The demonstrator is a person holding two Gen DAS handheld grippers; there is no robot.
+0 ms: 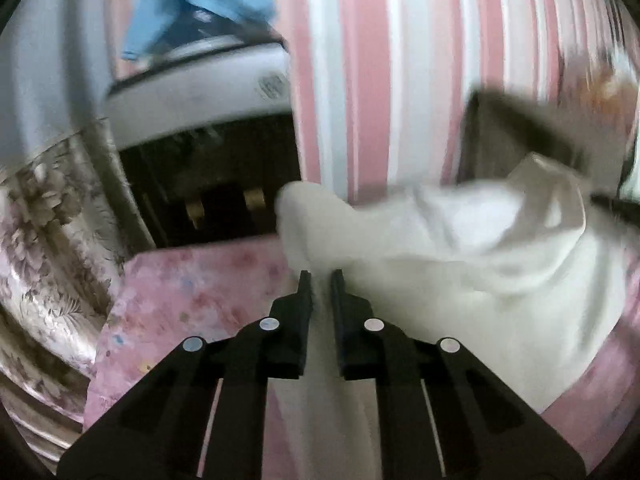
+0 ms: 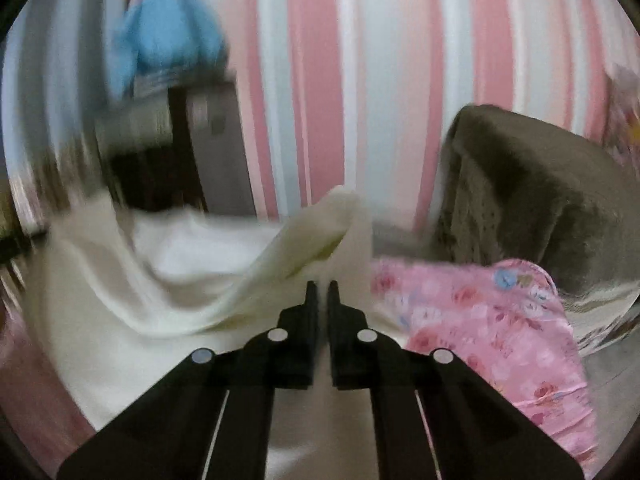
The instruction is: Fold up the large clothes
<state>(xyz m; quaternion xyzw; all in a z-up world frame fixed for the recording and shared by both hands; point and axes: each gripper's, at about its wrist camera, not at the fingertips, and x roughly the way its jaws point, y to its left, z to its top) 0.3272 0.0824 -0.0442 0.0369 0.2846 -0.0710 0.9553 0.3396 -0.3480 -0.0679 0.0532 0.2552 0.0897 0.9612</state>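
- The landmark here is the pink floral bedspread (image 1: 180, 300). The large white cloth garment (image 1: 460, 248) lies bunched on it, with part of it raised off the surface in front of the pink-and-white striped wall (image 1: 352, 80).
- Your left gripper (image 1: 320, 276) has its black fingers drawn together on an edge of the white garment; the cloth runs right into the narrow gap between the tips, so you look clamped on it.
- Your right gripper (image 2: 323, 286) is likewise closed on a white fold, which rises just beyond the tips — above the bedspread, with the dark grey cushioned chair (image 2: 540, 184) off to its far side.
- Judged from this, you are at the pick-up step: both corners or edges gripped, and no fold laid so far.
- Both views are smeared with motion, so I cannot tell which part of the garment each pinch holds — hem, shoulder or sleeve.
- Next, you will likely need to lift both hands together and spread them apart, so the cloth hangs flat over the bedspread.
- Keep the two pinches level with each other; a slack middle would crease the fold.
- Watch the blue cloth (image 1: 180, 8) on the grey appliance (image 1: 200, 96) beyond the bedspread's far edge — steer clear of it.
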